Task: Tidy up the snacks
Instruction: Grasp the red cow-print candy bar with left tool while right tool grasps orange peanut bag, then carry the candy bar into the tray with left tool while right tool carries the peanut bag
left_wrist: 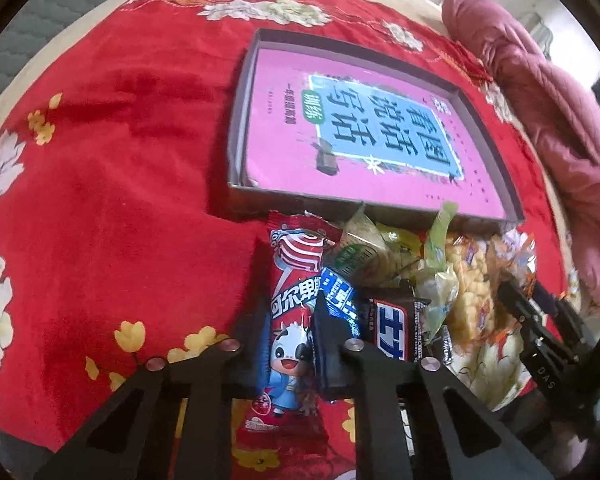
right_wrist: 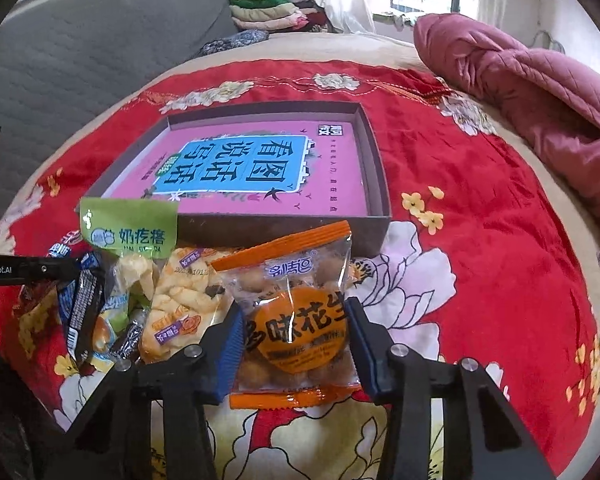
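My left gripper [left_wrist: 286, 344] clamps the red candy packet [left_wrist: 290, 320], my right gripper [right_wrist: 296, 336] the peanut bag [right_wrist: 296, 320], beside the box [right_wrist: 374, 160] on the bed. Slick wrappers may slip when lifted.

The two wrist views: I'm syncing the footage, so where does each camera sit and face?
Left wrist: on the left gripper, looking steeply down at the red lollipop packet it clamps; the right gripper shows at right.
Right wrist: on the right gripper, angled down at the orange peanut packet between its pads.
Shared: the snack pile, the box holding a pink book, the red floral blanket.
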The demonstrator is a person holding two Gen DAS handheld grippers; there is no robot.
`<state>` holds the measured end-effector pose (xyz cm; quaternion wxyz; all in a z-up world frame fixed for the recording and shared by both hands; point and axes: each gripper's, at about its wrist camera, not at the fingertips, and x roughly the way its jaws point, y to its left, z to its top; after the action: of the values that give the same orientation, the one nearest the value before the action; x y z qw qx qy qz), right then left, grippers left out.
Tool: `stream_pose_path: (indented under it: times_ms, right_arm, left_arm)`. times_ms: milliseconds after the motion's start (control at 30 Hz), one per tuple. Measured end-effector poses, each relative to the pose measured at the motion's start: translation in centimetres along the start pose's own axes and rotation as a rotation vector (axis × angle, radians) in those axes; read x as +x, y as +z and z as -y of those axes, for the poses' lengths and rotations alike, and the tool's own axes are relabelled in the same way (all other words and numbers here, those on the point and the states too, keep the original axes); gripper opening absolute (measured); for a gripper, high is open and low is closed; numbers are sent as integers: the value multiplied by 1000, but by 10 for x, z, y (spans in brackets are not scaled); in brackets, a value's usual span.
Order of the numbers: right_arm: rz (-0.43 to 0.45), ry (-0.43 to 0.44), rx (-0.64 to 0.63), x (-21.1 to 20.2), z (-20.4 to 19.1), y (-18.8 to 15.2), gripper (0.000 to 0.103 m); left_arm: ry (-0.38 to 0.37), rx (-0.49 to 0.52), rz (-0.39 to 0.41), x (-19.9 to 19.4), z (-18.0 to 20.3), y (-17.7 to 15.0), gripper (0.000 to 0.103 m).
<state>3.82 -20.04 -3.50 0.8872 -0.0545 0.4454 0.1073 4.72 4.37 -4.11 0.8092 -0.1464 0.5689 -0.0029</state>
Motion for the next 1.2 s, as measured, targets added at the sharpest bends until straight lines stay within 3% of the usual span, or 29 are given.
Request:
stream_pose_path:
  times_ms: [167,333,533,800,1200]
  right_arm:
    - [13,29,48,-6,8,0,47]
    - [25,47,79,-9,14,0,47]
    - [29,55,104,-10,19,1,47]
    - [66,63,102,-18,18,4,47]
    - [133,91,102,-28,15,20,47]
  left_arm:
    - [-55,-28,11,-9,-6,0,17]
    - [-156,-57,21,-18,-10,1,17]
    - [-198,-92,25,-24,-14,5,17]
    - [-246,-133,37,-33,-23,14,17]
    - [-235,-130,103,-43,-19,38,17]
